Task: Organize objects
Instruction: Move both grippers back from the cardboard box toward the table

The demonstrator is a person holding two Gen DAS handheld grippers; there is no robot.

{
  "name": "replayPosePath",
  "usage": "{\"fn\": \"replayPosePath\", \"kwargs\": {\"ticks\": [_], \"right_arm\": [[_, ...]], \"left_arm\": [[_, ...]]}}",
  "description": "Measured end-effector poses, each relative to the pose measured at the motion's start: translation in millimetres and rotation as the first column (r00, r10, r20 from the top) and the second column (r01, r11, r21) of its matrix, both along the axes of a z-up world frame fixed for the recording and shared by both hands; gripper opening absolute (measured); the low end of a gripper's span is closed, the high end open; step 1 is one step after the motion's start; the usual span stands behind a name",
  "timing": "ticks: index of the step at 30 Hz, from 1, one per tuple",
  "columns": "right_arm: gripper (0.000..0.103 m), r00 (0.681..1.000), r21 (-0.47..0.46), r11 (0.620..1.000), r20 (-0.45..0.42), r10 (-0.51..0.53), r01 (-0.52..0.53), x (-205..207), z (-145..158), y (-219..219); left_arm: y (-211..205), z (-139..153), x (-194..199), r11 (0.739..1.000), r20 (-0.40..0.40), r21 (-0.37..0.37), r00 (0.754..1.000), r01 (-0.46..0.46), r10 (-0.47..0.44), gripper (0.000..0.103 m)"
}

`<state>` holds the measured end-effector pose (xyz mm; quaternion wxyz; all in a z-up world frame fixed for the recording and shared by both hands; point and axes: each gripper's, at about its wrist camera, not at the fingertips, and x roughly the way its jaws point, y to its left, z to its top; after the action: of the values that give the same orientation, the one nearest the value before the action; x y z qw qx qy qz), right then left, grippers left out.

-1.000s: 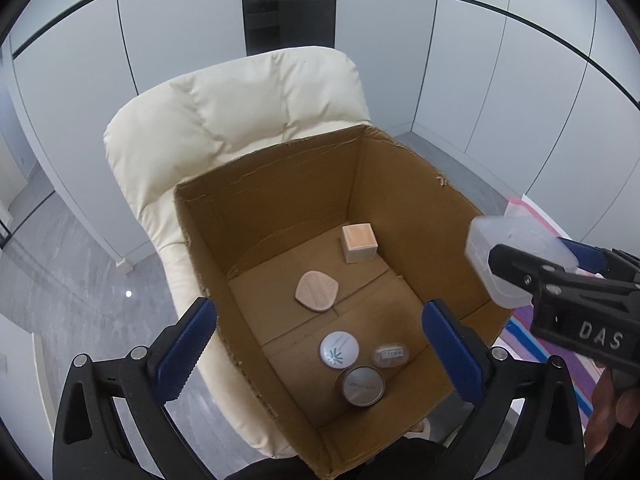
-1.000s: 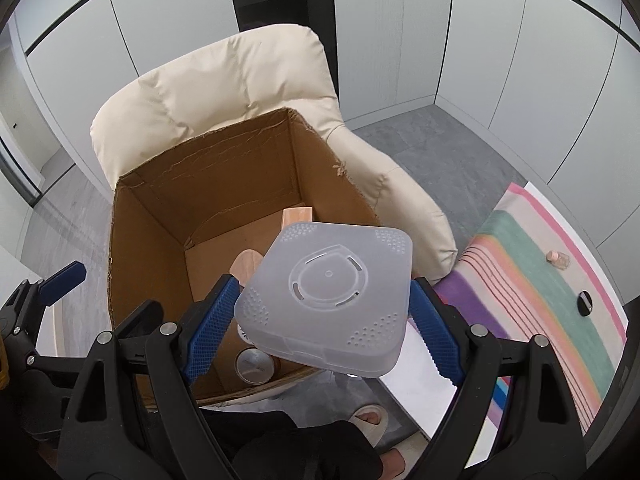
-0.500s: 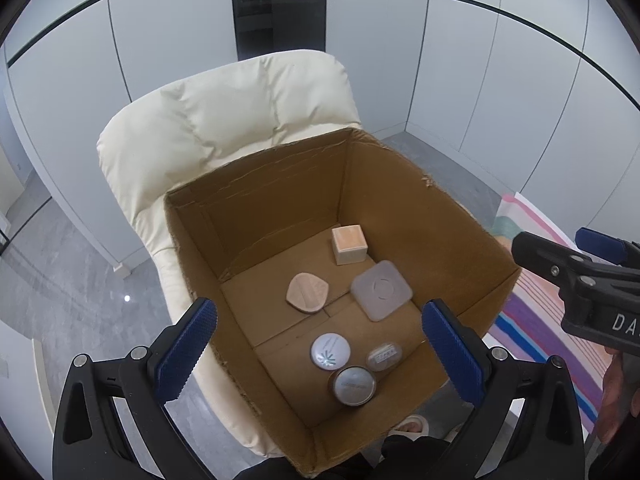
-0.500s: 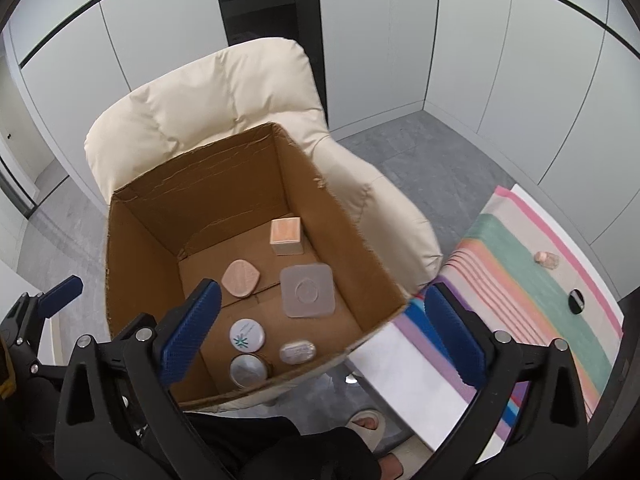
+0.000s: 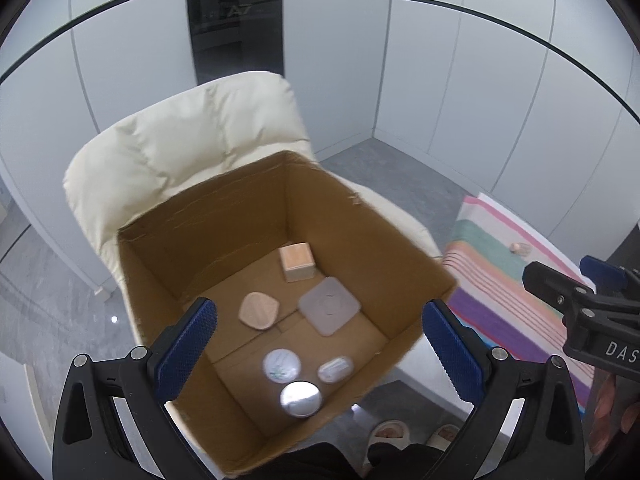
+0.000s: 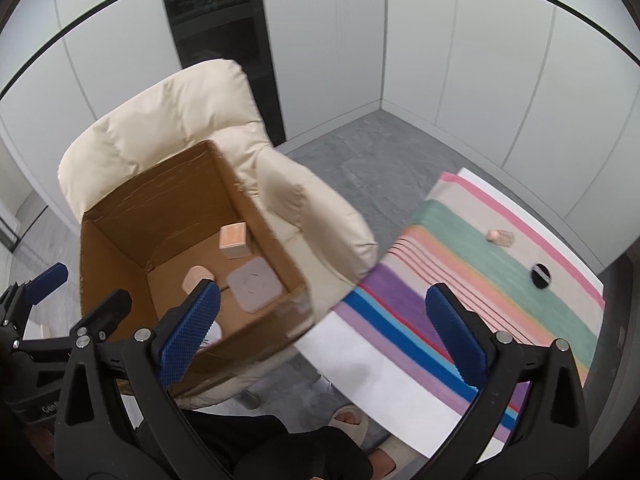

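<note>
An open cardboard box (image 5: 400, 240) (image 6: 120, 216) rests on a cream armchair (image 5: 180, 148) (image 6: 168, 120). On its floor lie a translucent square lid (image 5: 329, 311) (image 6: 253, 283), a wooden cube (image 5: 296, 261) (image 6: 233, 240), a flat tan pebble shape (image 5: 258, 311) (image 6: 194, 277), a white round disc (image 5: 281, 365), a small oval tin (image 5: 335, 369) and a shiny round tin (image 5: 301, 398). My left gripper (image 5: 320, 352) hangs open above the box, nothing between its fingers. My right gripper (image 6: 322, 328) is open and empty, over the box's right wall and the striped cloth (image 6: 500, 280).
The striped cloth covers a white table (image 6: 360, 364) right of the chair. On it lie a small pinkish bottle (image 6: 500, 237) (image 5: 520, 248) and a black round object (image 6: 541, 275). A person's slippered feet (image 5: 412, 436) stand on the grey floor below.
The right gripper let go of the translucent lid, which now lies in the box. Both grippers have since drifted right, the right one toward the striped cloth.
</note>
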<state>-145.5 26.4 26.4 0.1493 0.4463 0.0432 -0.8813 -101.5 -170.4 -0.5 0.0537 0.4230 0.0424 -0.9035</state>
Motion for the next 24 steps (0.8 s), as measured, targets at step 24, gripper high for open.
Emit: {"fn": "replayPosePath", "kwargs": {"ticks": [24], "right_arm": [[0.103,0.97,-0.012,0.97,0.01,-0.242,0.242,18.2,8.0,150.2]], "left_arm": [[135.7,12.8,-27.4,0.968,-0.007,-0.011,0.968,0.252,-0.252,0.103]]}}
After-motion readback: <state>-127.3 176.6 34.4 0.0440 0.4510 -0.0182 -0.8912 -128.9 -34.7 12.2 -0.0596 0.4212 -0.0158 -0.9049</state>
